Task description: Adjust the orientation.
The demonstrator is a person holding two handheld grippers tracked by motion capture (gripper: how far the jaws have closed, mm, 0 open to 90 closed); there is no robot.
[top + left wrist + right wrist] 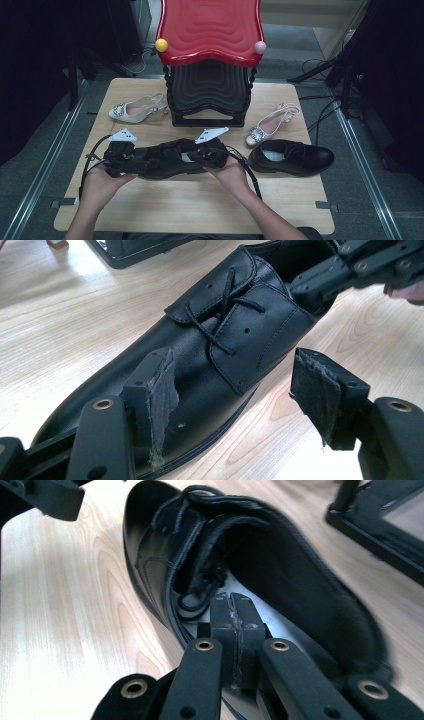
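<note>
- The black lace-up shoe (165, 159) lies on its sole across the near middle of the counter (200, 205), toe toward 9 o'clock, heel toward 3 o'clock, in front of the black-and-red stool (210, 75).
- The right tongs (233, 605) are closed, pads pressed flat together with nothing between them, their tips poked down into the shoe's opening above the pale insole (280, 625).
- The left tongs (240, 390) stand open, one pad over the toe leather, the other over bare counter at the shoe's side; neither pad presses on the shoe.
- Step in hand, as I judge it: getting a hold on this shoe from both ends, with the grip not yet made.
- Next move calls for the left tongs to straddle the toe and close on it, while the right tongs reopen to catch the collar or tongue (200, 555).
- Its mate (292, 157) sits at 3 o'clock, just beside a silver slingback (270, 127); another slingback (137, 109) lies at 10 o'clock.
</note>
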